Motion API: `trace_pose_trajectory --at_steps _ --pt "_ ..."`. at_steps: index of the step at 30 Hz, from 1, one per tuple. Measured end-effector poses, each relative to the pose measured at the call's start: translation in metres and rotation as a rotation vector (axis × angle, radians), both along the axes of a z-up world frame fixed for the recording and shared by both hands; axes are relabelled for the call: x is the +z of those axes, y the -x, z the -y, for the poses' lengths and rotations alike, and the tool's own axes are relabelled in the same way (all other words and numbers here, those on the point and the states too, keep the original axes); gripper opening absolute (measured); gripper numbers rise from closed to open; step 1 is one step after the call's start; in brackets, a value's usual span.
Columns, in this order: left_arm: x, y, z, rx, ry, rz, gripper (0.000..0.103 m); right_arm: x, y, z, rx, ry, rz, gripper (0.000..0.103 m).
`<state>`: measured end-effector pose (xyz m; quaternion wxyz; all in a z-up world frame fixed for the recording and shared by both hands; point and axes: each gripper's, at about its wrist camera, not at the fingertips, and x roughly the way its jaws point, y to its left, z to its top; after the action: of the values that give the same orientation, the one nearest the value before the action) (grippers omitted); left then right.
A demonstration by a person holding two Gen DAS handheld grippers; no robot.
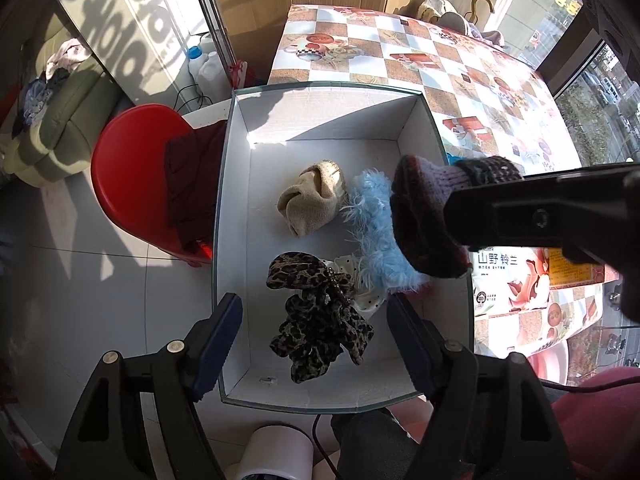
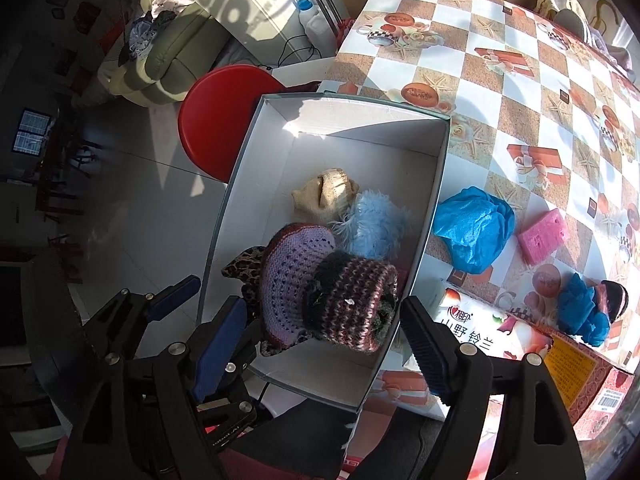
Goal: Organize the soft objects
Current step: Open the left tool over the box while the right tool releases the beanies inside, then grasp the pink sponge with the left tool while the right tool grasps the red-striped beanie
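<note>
Only the right wrist view shows what lies on the checked-cloth surface (image 2: 500, 92) beyond the open white cardboard box (image 2: 438, 184): a crumpled blue plastic cover (image 2: 474, 230), a pink sponge block (image 2: 542, 234) and a second blue cover bundled with a dark striped knit piece (image 2: 588, 312), all to the right of the right gripper (image 2: 322, 344). Only the left wrist view shows the leopard-print fabric bow (image 1: 316, 316) in full, along with a white polka-dot cloth (image 1: 370, 298) tucked beside it and a dark red cloth (image 1: 192, 184) draped over the red plastic stool (image 1: 124, 184) left of the box.

The left gripper (image 1: 314, 344) stands with its jaws spread wide and released, the blue pads (image 1: 218, 340) straddling the bow without pressing it; the bow lies on the box floor between and just ahead of them. The right gripper's jaws are likewise wide apart and grasp nothing. A purple and maroon knitted hat (image 2: 328, 292) sits just ahead of them, between the pads (image 2: 422, 344) but clear of both; whether it rests on the other items or is mid-air I cannot tell. Farther ahead in the box lie a fluffy light-blue piece (image 2: 374, 226) and a folded beige knit piece (image 2: 324, 194).
</note>
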<state>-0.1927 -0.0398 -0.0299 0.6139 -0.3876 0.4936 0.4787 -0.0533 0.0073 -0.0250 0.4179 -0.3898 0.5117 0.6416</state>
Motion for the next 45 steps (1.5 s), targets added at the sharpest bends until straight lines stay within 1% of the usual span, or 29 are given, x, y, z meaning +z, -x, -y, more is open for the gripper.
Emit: trace_pose_trajectory --at_steps 1,3,4,6,9,13,16,19,23,27,30,32,35,39,41,45 --pt "0.001 0.0 -0.002 0.005 -0.011 0.007 0.086 0.002 -0.004 -0.001 -0.014 -0.003 -0.004 0.095" --pt "0.002 0.0 -0.007 0.017 -0.018 0.023 0.088 0.004 -0.015 -0.001 -0.054 -0.004 -0.016 0.102" --pt "0.003 -0.001 -0.011 0.023 -0.014 0.036 0.089 0.005 -0.023 -0.001 -0.08 -0.005 -0.029 0.102" --pt "0.008 -0.003 -0.018 0.03 -0.014 0.08 0.103 0.007 -0.041 0.0 -0.13 -0.001 -0.042 0.102" --pt "0.022 -0.021 -0.03 -0.004 -0.032 0.131 0.103 0.014 -0.081 0.004 -0.236 -0.008 -0.055 0.102" --pt "0.04 -0.07 -0.047 -0.13 -0.065 0.134 0.103 0.023 -0.155 0.017 -0.416 0.009 -0.078 0.102" --pt "0.041 -0.118 -0.057 -0.251 -0.065 0.118 0.103 0.029 -0.218 0.032 -0.553 0.015 -0.068 0.102" --pt "0.026 -0.17 -0.065 -0.358 -0.032 0.084 0.103 0.027 -0.273 0.046 -0.654 0.022 -0.033 0.102" --pt "-0.007 -0.23 -0.072 -0.467 0.021 0.017 0.103 0.004 -0.332 0.06 -0.742 0.077 0.006 0.102" --pt "-0.049 -0.273 -0.082 -0.53 0.069 -0.068 0.103 -0.037 -0.367 0.061 -0.745 0.161 0.013 0.102" --pt "-0.077 -0.293 -0.091 -0.543 0.115 -0.116 0.103 -0.07 -0.38 0.052 -0.711 0.218 0.011 0.102" --pt "-0.094 -0.303 -0.096 -0.543 0.147 -0.146 0.103 -0.089 -0.384 0.042 -0.674 0.247 0.008 0.102" --pt "-0.116 -0.314 -0.1 -0.549 0.187 -0.179 0.103 -0.118 -0.386 0.024 -0.625 0.287 -0.025 0.102" --pt "-0.142 -0.321 -0.106 -0.52 0.23 -0.22 0.103 -0.151 -0.378 0.002 -0.552 0.334 -0.021 0.102" --pt "-0.151 -0.323 -0.107 -0.501 0.247 -0.22 0.103 -0.166 -0.373 -0.002 -0.529 0.357 0.002 0.102" --pt "-0.167 -0.326 -0.106 -0.488 0.266 -0.229 0.103 -0.186 -0.364 -0.001 -0.484 0.368 0.09 0.102"
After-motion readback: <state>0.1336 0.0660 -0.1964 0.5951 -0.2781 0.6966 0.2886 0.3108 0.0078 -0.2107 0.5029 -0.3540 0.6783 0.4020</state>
